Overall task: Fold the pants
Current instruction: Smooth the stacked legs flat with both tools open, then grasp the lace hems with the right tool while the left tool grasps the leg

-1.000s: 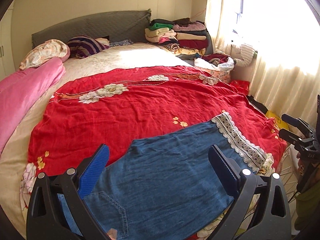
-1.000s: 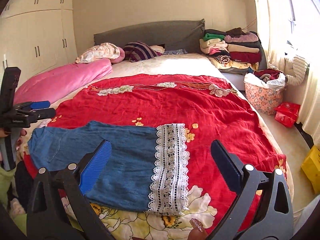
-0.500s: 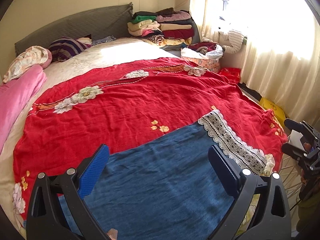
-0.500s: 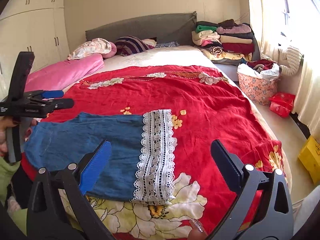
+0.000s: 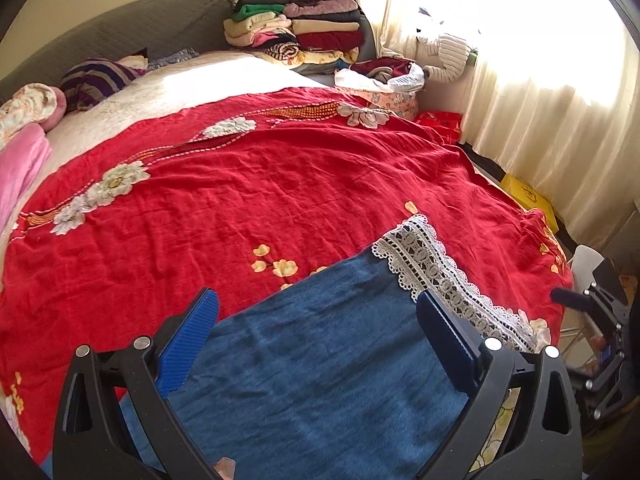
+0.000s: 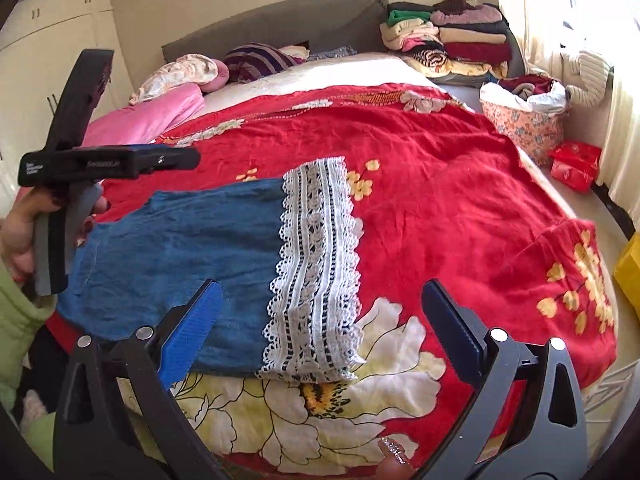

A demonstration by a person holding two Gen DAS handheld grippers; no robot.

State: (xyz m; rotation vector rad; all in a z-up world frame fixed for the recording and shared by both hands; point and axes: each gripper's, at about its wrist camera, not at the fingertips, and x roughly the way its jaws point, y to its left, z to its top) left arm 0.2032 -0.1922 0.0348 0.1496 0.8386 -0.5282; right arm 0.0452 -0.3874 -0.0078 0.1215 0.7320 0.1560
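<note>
Swung rightward since a second ago in the left view: pink quilt [image 5: 18,168] now nearly off the 9 o'clock edge, window curtain [image 5: 532,128] filling the 2 o'clock side; back pocket of the pants no longer in sight. Closer and lower in the right view than before; pants [image 6: 192,264] larger, lace hem [image 6: 316,268] now at centre.

Flowered basket [image 6: 524,128] at 2 o'clock in the right view, heaped with crumpled clothes in white and dark red; seen also at 1 o'clock in the left view.

Left gripper [image 5: 316,340] with fingers spread wide, nothing between them, hovering over the blue cloth. Right gripper [image 6: 320,328] likewise spread, empty, above the lace hem.

Pants lying flat on the red blanket [image 5: 280,184] at the bed's near edge, waist toward 9 o'clock, hem toward 3.

Only in the right view: white wardrobe [image 6: 52,40] at 10 o'clock, a hand [image 6: 24,228] gripping the left tool's handle, red bag [image 6: 576,164] on the floor. Only in the left view: right tool at 4 o'clock, seen from the side.
</note>
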